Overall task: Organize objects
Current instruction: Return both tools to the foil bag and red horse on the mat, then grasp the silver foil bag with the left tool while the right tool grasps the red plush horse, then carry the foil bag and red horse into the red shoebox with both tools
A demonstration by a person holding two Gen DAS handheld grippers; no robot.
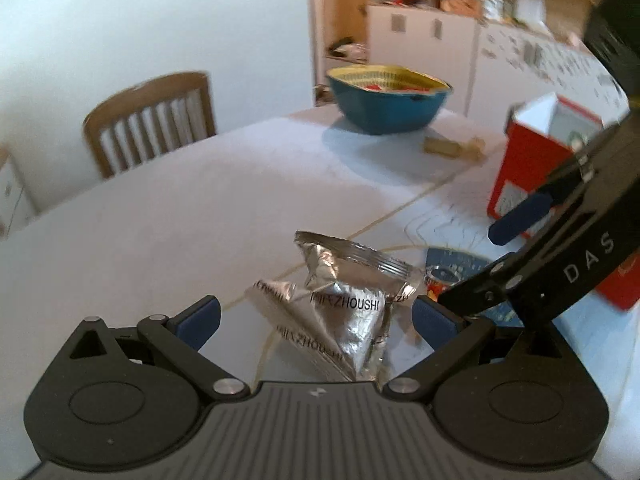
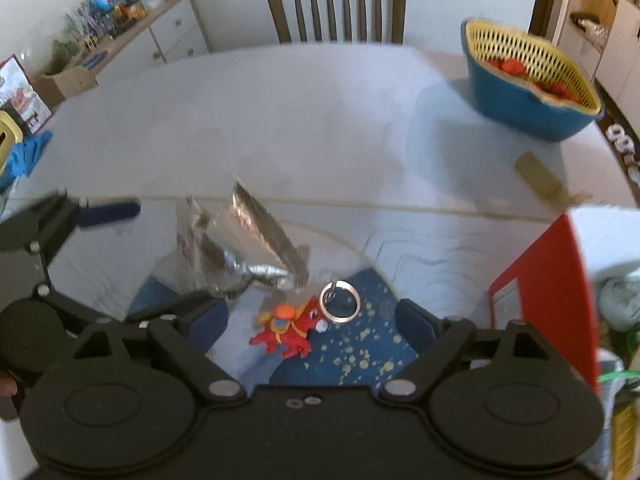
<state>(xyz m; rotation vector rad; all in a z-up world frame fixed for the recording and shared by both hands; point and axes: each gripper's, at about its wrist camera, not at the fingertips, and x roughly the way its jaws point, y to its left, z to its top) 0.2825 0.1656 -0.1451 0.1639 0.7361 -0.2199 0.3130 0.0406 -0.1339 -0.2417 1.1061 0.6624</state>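
Spread wide, the left gripper (image 1: 316, 316) straddles a crumpled foil packet (image 1: 340, 300), pads clear of it. Equally spread, the right gripper (image 2: 312, 320) frames a red keychain figure (image 2: 288, 330). Beyond both stands a blue bowl (image 2: 520, 108).

- My left wrist view looks forward and down past its fingers, close over the foil packets (image 1: 340, 308) lying between them.
- My right wrist view tilts steeper, close over the keyring (image 2: 304, 320) between its fingers.
- Both share the packets, bowl (image 1: 386, 98), red box (image 1: 532, 160) and chair (image 1: 152, 120).
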